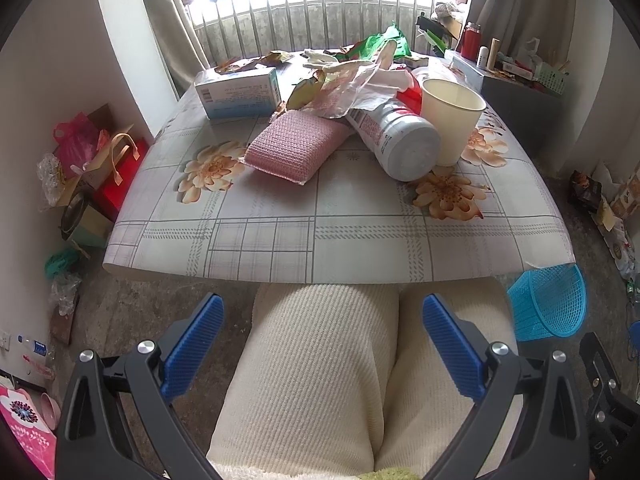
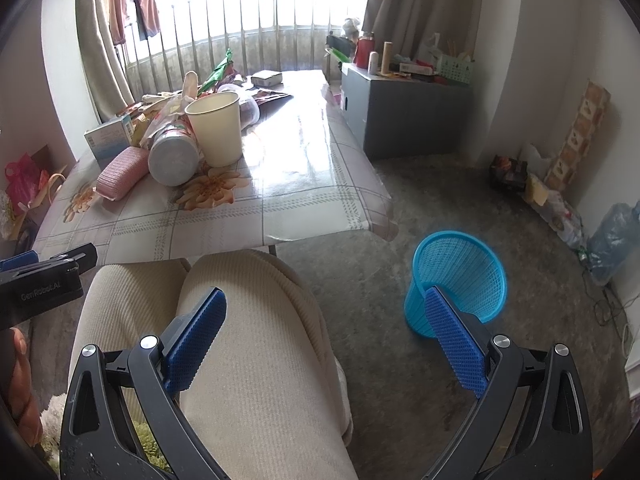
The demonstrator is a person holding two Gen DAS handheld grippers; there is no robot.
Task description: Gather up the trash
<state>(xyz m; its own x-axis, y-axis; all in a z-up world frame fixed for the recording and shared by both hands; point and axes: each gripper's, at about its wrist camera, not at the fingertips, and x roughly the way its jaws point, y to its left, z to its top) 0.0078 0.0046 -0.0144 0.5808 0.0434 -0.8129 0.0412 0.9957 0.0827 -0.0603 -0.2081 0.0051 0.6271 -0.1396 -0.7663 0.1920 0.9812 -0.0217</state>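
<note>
A pile of trash lies on the flowered table [image 1: 320,236]: a cream paper cup [image 1: 452,120], a white canister [image 1: 396,140] on its side, a pink sponge [image 1: 296,148], a crumpled plastic bag [image 1: 360,80], a blue-white box [image 1: 240,92] and green wrappers [image 1: 384,46]. The cup [image 2: 216,132], canister [image 2: 172,156] and sponge [image 2: 120,172] also show in the right wrist view. A blue mesh bin [image 2: 456,280] stands on the floor right of the table. My left gripper [image 1: 323,312] is open and empty above the person's knees. My right gripper [image 2: 326,312] is open and empty, near the bin.
The person's cream-trousered legs [image 1: 320,372] sit under both grippers. Bags and boxes [image 1: 92,168] crowd the floor left of the table. A grey cabinet [image 2: 404,116] with clutter stands at the back right. More bags [image 2: 560,208] lie along the right wall.
</note>
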